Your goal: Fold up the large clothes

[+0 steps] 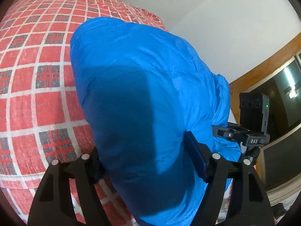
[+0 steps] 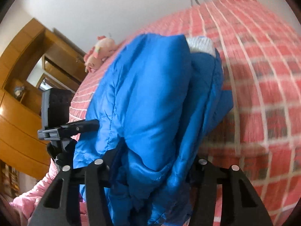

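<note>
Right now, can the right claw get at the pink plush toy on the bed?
Probably not: the right claw is shut on the bulky blue jacket, which fills its jaws, with the plush toy off beyond it.

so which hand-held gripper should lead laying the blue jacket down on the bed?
Probably neither alone. The left hand-held gripper and the right hand-held gripper each clamp bunched blue jacket above the plaid bedspread.
</note>
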`<state>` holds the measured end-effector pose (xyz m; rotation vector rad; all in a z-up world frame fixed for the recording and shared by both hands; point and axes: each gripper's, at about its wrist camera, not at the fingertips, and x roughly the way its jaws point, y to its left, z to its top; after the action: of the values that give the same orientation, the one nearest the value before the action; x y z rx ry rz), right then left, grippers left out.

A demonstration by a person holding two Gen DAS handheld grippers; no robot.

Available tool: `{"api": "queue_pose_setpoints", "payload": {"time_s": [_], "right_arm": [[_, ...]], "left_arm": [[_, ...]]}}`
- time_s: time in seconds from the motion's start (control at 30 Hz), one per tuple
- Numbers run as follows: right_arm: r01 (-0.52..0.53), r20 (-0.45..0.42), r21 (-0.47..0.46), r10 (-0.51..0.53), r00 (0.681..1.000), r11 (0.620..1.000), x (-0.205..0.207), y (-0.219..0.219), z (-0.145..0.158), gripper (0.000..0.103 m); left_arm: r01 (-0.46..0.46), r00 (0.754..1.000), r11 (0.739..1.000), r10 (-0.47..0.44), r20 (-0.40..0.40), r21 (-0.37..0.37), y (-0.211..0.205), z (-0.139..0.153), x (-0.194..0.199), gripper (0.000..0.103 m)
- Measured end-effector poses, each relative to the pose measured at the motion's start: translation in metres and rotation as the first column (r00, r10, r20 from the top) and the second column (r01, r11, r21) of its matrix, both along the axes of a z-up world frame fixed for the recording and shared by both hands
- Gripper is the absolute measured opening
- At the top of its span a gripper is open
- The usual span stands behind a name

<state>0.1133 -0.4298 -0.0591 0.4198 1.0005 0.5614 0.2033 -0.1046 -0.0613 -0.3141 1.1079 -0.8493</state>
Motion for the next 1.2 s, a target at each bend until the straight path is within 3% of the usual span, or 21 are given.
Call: {"api": "queue_pose_setpoints", "payload": {"time_s": [0.17,0.37,0.5,0.7,0.8,0.9,1.07,1.2], "right_arm": [[-0.055,0.070,-0.005,0.055,0.996,0.998,0.029,0.021,0.028,0.053],[-0.137,0.108,0.004,0.136,0.985,0.991,0.089,0.059,0.044,0.053],[-0.186,0.090,0.015,0.184,0.979,0.982,0.139,0.090,0.034,0.053],[-0.214,0.020,0.035,0.214,0.977,0.976,0.198,0.118,-0.005,0.053],[-0.201,0.001,0.058,0.201,0.980,0.978,0.208,0.118,-0.030,0.057],[-0.195,-0.001,0.087,0.196,0.981,0.977,0.204,0.112,-0.039,0.059],[-0.162,-0.007,0.004,0.162,0.987,0.987,0.198,0.113,-0.024,0.070],[-0.137,0.046,-0.125,0.143,0.989,0.983,0.175,0.115,0.002,0.081]], "left_arm": [[-0.057,0.996,0.998,0.059,0.074,-0.026,0.026,0.026,0.002,0.071],[-0.183,0.970,0.983,0.183,0.161,-0.021,0.071,0.051,0.027,0.071],[-0.258,0.951,0.966,0.252,0.177,0.009,0.102,0.052,0.052,0.071],[-0.318,0.940,0.947,0.309,0.143,0.048,0.130,0.022,0.099,0.071],[-0.338,0.937,0.939,0.331,0.113,0.059,0.135,-0.003,0.116,0.074],[-0.335,0.938,0.940,0.328,0.110,0.055,0.133,-0.004,0.116,0.075],[-0.365,0.929,0.925,0.353,0.114,0.104,0.134,0.005,0.109,0.080],[-0.390,0.918,0.908,0.369,0.148,0.155,0.138,0.018,0.100,0.081]]}}
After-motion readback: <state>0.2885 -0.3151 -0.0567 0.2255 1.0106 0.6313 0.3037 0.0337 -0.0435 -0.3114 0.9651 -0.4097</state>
